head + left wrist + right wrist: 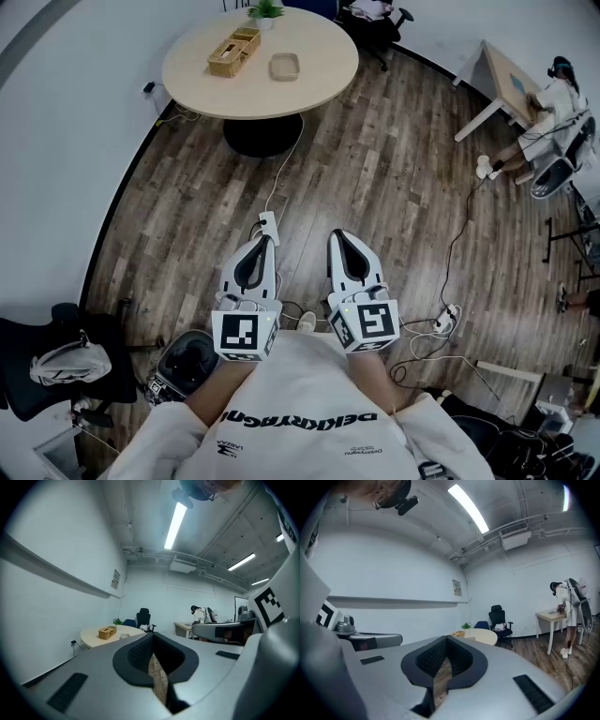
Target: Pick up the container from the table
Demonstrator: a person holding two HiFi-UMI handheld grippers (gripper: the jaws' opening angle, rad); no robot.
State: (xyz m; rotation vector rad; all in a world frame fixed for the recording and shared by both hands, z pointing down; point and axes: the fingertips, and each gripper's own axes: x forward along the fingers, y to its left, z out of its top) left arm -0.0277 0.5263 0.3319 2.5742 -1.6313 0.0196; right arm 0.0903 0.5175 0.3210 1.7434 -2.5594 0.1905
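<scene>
While both grippers hang at the lower centre of the head view, just ahead of the person's chest, the task looks to be at its approach step, with no reach begun. Left gripper [265, 240]: jaws clenched together, nothing between them. Right gripper [339, 236]: the same, pads pressed shut and empty. The container [284, 66], a shallow beige tray, sits on the round table [328, 80] at the upper centre, right of a wooden box [233, 52], well apart from both grippers across bare plank floor [375, 169]. Judgement: the next move calls for closing on the table, opening one gripper and setting its jaws over the tray's low rim.
</scene>
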